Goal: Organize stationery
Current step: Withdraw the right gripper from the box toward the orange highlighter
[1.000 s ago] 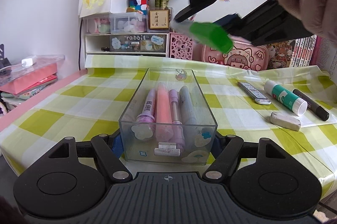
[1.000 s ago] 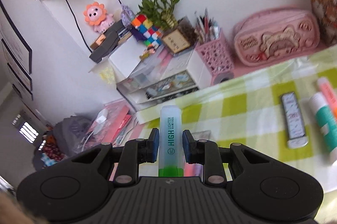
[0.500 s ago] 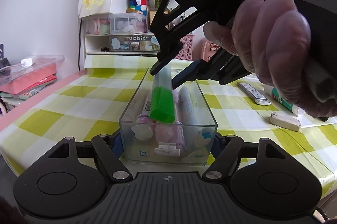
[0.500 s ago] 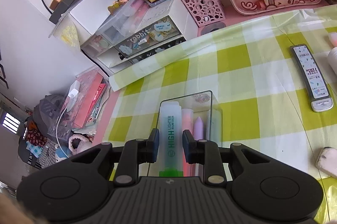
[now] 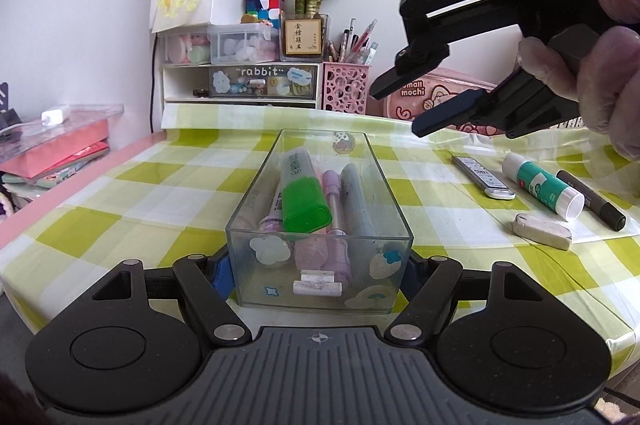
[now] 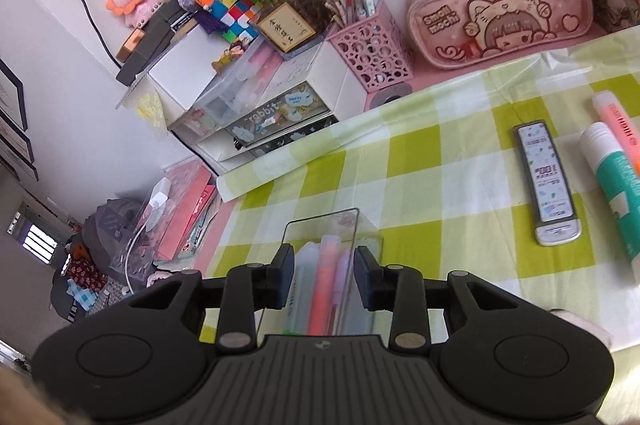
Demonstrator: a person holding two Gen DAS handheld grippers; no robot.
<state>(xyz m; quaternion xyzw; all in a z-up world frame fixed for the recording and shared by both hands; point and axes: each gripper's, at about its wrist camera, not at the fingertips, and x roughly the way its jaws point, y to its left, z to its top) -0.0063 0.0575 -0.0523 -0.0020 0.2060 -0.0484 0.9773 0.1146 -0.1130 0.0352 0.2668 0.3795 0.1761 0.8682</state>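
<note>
A clear plastic box (image 5: 394, 199) stands on the green checked cloth, with my left gripper (image 5: 318, 271) shut on its near end, pads against both side walls. Several highlighters and pens lie lengthwise inside. On top of them rests the green-capped highlighter (image 5: 306, 205), cap toward me. My right gripper (image 5: 404, 109), held by a gloved hand (image 5: 600, 65), hangs above and to the right of the box. Its jaws are opening and nothing is between them. In the right wrist view that gripper (image 6: 325, 271) looks down on the box (image 6: 320, 215) and the highlighter's pale body (image 6: 302, 285).
Right of the box lie a flat grey case (image 5: 482, 175), a glue stick (image 5: 540, 183), a black marker (image 5: 592, 199) and a white eraser (image 5: 542, 231). An orange highlighter (image 6: 616, 123) lies beyond. At the back stand a drawer unit (image 5: 260, 81), a pink pen cup (image 5: 346, 87) and a pink pencil case (image 6: 500, 13).
The right gripper carried the green highlighter down into the box, let it go and drew back up to the right. The left gripper and the box stayed put.
</note>
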